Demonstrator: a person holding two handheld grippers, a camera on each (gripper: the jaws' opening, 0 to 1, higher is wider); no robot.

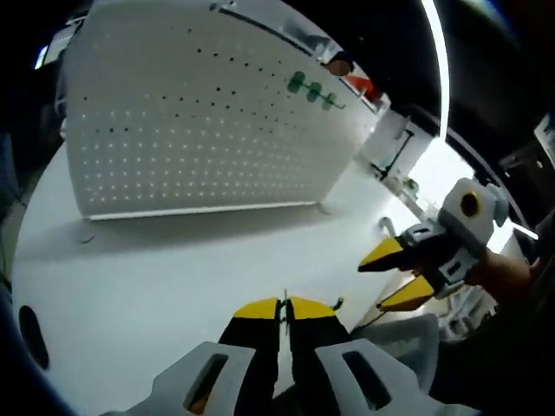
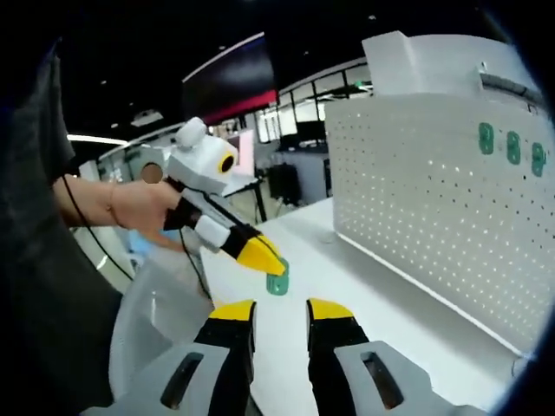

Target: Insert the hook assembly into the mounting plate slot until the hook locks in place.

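Now we carry the green hook [image 2: 277,282], pinched at the tips of the left gripper [image 2: 260,256], whose fingers [image 1: 257,310] are closed on it, above the white worktop [image 1: 156,286]. The right gripper [image 2: 281,310] hangs nearby, its fingers [image 2: 232,312] narrowly apart and holding nothing. The pegboard plate [image 1: 208,113] stands well apart, three green hooks [image 2: 512,146] already mounted. We should square the hook to a slot, then press until it seats.

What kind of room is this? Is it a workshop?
Probably a workshop or lab corner in a big office. A white pegboard full of holes stands on a white table, with green hooks clipped on it. Behind are glass walls and long ceiling lights.
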